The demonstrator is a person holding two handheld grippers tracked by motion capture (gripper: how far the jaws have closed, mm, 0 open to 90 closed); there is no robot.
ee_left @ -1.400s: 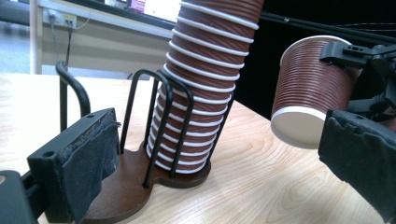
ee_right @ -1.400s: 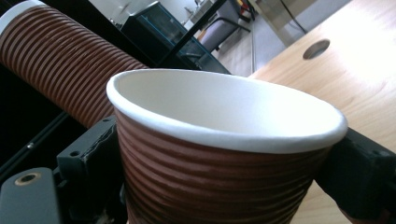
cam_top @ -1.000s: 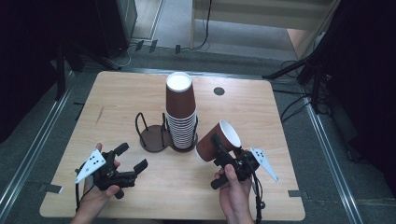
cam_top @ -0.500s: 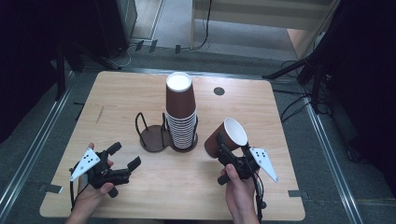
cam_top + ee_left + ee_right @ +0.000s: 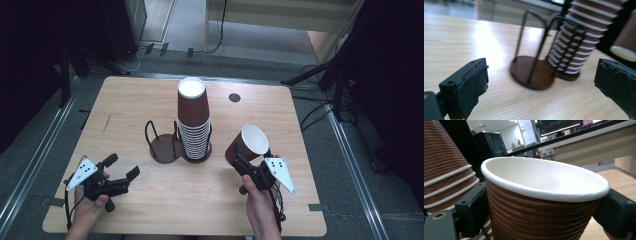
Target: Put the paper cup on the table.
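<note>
Right gripper (image 5: 239, 159) had cup (image 5: 247, 144) clamped between jaws, held off table (image 5: 300, 150). Cup tilted, axis slanted, mouth pointing up and away from the person, base down toward stack (image 5: 194, 125) on its left. Left gripper (image 5: 122, 167) wide open, nothing in it, rack (image 5: 534, 72) just ahead of jaws.

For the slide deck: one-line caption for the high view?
Right gripper holds a tilted brown paper cup beside the stacked cups in the wire holder; left gripper open.
</note>
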